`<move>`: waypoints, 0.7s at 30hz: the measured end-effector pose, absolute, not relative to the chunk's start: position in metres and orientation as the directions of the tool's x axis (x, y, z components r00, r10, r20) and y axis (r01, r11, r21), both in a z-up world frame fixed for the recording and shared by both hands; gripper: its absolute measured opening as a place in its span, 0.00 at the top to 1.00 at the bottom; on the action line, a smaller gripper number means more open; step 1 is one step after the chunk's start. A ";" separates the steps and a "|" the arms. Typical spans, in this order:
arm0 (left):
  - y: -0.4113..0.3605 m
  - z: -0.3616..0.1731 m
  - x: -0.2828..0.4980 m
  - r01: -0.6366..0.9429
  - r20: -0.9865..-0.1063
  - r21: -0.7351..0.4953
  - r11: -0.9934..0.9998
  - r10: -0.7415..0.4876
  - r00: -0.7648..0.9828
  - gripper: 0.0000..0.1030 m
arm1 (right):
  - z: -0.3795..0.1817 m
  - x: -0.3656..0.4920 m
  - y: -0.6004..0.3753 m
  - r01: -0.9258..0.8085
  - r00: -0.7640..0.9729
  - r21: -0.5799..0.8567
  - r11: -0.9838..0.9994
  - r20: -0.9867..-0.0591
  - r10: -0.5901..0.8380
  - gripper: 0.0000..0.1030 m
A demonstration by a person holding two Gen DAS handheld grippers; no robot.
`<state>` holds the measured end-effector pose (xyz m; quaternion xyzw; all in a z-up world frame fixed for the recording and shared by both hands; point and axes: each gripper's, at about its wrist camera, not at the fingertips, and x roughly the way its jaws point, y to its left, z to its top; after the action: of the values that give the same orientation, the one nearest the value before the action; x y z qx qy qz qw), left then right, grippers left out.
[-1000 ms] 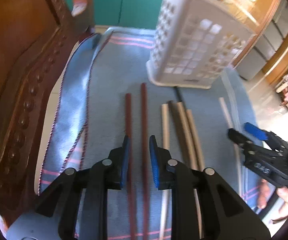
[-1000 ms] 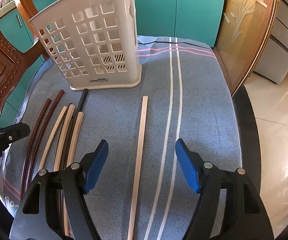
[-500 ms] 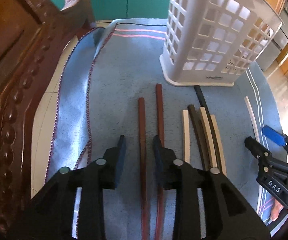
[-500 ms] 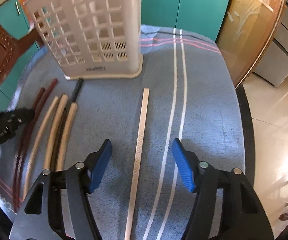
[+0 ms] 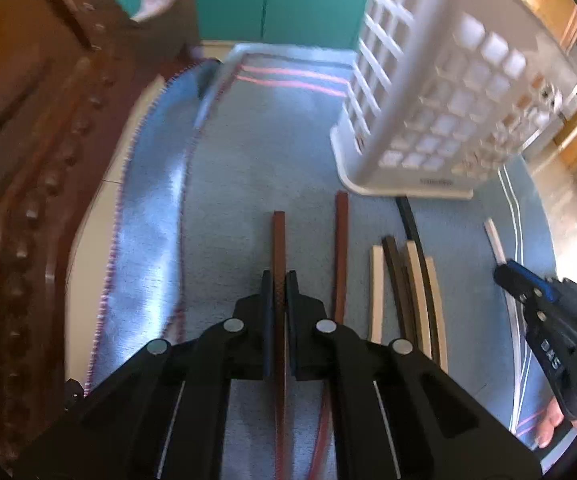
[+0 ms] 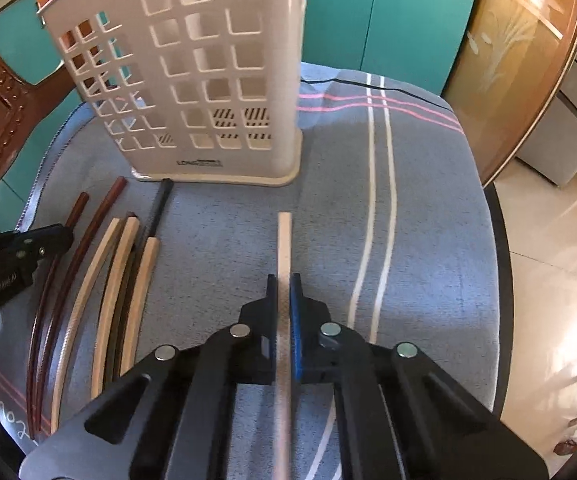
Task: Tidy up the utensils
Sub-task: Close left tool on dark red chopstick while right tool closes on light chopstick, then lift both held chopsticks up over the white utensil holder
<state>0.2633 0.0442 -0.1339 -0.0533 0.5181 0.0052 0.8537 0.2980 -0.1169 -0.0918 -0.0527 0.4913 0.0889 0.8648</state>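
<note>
My left gripper [image 5: 279,280] points down at the blue cloth, its jaws closing with the pads pressed on the left of two dark brown chopsticks [image 5: 278,240]. The other brown chopstick [image 5: 341,248] lies just to its right. My right gripper [image 6: 283,280] has its blue pads closing tight on a single pale chopstick [image 6: 283,240], which lies apart from the rest. Between the two grippers lies a bundle of pale and dark chopsticks [image 6: 120,280]. A white slotted basket [image 6: 208,80] stands upright beyond them.
A blue striped cloth [image 6: 428,240] covers the round table. A carved wooden chair [image 5: 28,200] rises close on the left. A black cable [image 6: 368,84] crosses the far edge. Teal cabinet doors stand behind, and tiled floor lies to the right.
Both grippers closed, the left on the left brown chopstick and the right on the lone pale chopstick. Both moved forward, nearer the basket.
</note>
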 end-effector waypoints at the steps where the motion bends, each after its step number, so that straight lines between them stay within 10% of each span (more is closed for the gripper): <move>1: 0.046 -0.128 0.261 -0.067 -0.875 -0.090 0.994 -0.047 0.481 0.93 | -0.086 0.294 -0.118 -0.207 0.514 0.002 0.978 -0.851 0.110 0.94; 11: 0.047 -0.008 0.185 0.070 -0.673 -0.232 0.970 -0.213 0.708 0.93 | 0.032 0.222 -0.167 -0.236 0.714 0.204 0.950 -0.627 0.312 0.94; 21: 0.057 0.139 0.147 0.147 -0.250 -0.277 0.950 -0.219 0.943 0.93 | 0.152 0.205 -0.189 -0.265 0.881 0.325 0.908 -0.301 0.364 0.94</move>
<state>0.1466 0.0569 0.1394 -0.1283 0.1403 -0.0937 0.9773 0.2053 -0.1890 0.1517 0.1383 0.1804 0.1639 0.9599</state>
